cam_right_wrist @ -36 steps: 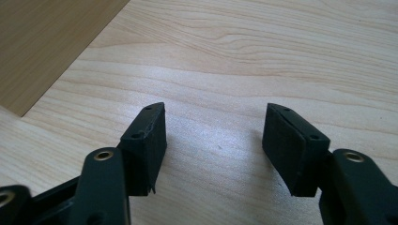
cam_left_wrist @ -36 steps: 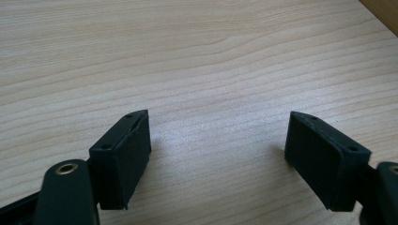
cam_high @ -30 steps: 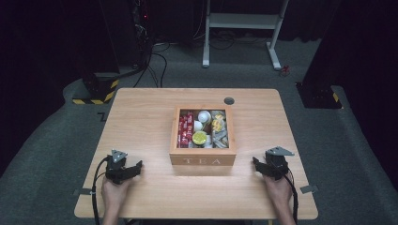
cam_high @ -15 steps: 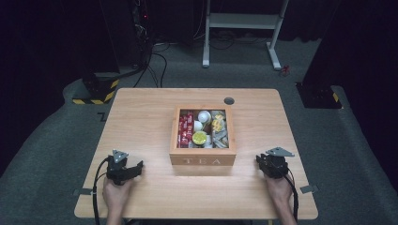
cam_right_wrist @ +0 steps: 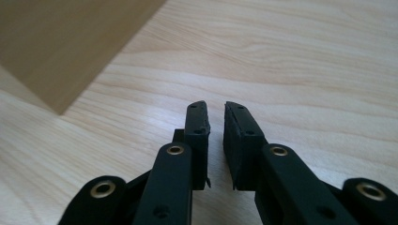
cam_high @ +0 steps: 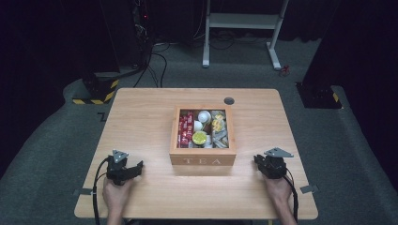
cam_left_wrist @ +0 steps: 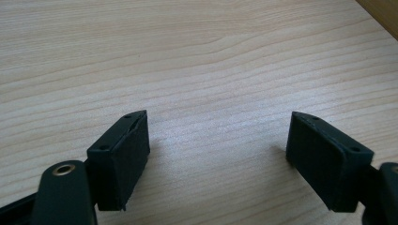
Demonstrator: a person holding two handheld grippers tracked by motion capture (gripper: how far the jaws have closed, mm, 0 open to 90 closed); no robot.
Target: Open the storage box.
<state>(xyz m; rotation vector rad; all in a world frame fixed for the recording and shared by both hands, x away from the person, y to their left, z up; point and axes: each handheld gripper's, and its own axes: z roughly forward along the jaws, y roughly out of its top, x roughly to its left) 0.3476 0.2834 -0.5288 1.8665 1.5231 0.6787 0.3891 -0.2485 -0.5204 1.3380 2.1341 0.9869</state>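
A wooden box [cam_high: 202,159] lettered TEA stands in the middle of the table [cam_high: 141,112], holding red packets [cam_high: 185,129], white pods and a yellow-topped pod [cam_high: 199,138]. My left gripper [cam_high: 136,168] rests on the table left of the box, in the person's left hand. Its jaws stand wide open over bare wood [cam_left_wrist: 218,140]. My right gripper [cam_high: 259,161] rests right of the box. Its jaws have just been closing and now stand a narrow gap apart with nothing between them [cam_right_wrist: 216,112]. The box's side wall [cam_right_wrist: 61,47] lies to their upper left.
A small round dark grommet [cam_high: 229,101] sits in the table behind the box. A corner of the box [cam_left_wrist: 382,11] shows at the top right of the left gripper view. Cables trail from both grippers off the near edge. A white frame [cam_high: 244,21] stands on the floor beyond.
The right gripper's jaws have drawn together from wide open to nearly closed. Both hands and the box have stayed in place.
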